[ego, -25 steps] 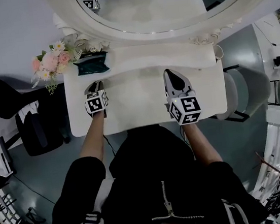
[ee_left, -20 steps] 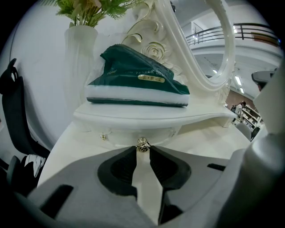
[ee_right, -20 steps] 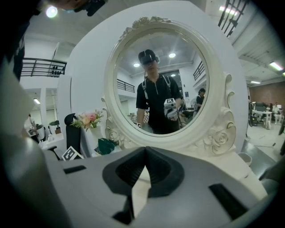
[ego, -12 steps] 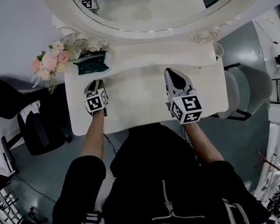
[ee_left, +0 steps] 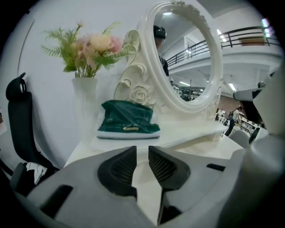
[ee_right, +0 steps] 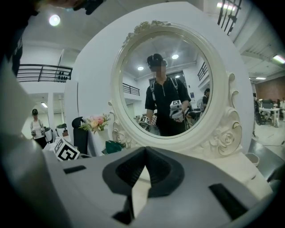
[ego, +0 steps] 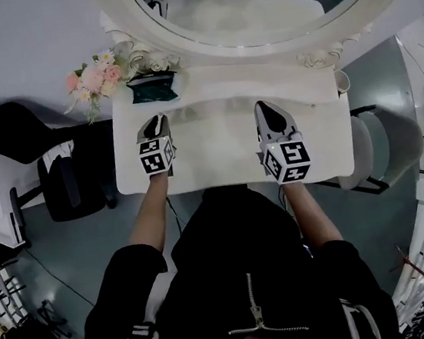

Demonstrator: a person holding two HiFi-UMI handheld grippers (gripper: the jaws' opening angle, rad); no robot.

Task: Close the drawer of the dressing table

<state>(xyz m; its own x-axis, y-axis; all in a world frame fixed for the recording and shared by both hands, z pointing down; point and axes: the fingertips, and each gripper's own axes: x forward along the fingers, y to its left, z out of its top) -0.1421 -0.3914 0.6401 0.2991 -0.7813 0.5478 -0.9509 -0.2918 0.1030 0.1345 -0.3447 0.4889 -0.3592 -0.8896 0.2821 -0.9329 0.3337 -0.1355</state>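
Dressing table: a cream-white wooden dressing table [ego: 216, 145] with a carved oval mirror [ego: 253, 12] stands against the wall, right in front of the person.
Drawer: none of the views shows it; seen from above, the tabletop covers the table's front.
Left gripper: the grey hand-held left gripper [ee_left: 142, 153] hovers over the left part of the tabletop. Its jaws stand a narrow gap apart, have just been closing, and have nothing between them.
Right gripper: the grey right gripper [ee_right: 143, 153] hovers over the right part of the tabletop. Its jaw tips are pressed together and it holds nothing.
Back left of the tabletop: a soft dark green packet [ego: 152, 87] lies on the raised shelf, beside a white vase of pink and cream flowers [ego: 95, 78].
Mirror: it reflects the person and both grippers.
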